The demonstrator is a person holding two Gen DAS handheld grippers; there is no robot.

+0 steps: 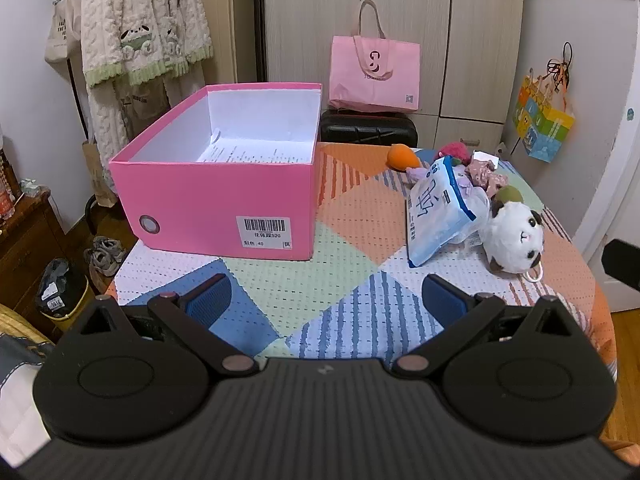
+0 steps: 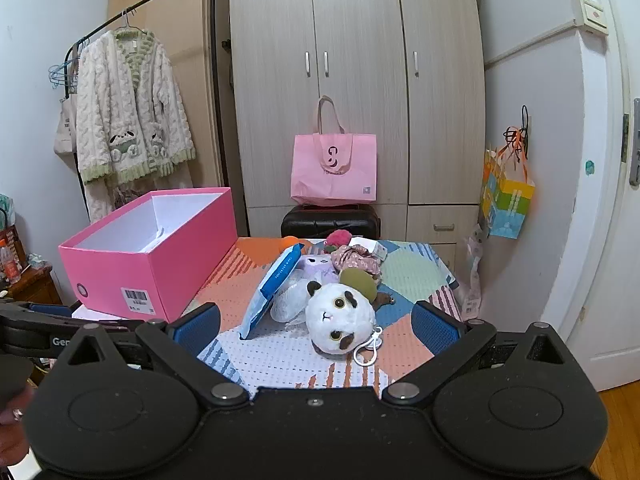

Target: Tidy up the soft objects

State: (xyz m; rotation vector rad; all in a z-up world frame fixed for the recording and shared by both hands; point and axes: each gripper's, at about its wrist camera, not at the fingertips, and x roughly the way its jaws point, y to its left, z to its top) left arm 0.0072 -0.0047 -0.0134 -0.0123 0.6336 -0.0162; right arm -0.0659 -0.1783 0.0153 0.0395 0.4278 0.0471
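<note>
While both the left gripper (image 1: 326, 294) and right gripper (image 2: 316, 326) hover spread and empty, one pink box (image 1: 224, 184) stands open on the table (image 1: 352, 216); beside it: one panda plush (image 2: 340, 318), one blue pouch (image 1: 440, 208), one orange toy (image 1: 402, 156).

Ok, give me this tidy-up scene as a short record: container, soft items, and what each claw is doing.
container: pink box, open, only a printed sheet inside, on the patchwork table cover
soft items: panda plush, blue-and-white packet, orange plush, floral fabric piece, all heaped beside the box
left claw: open, holding nothing
right claw: open, facing the panda plush, not touching it
</note>
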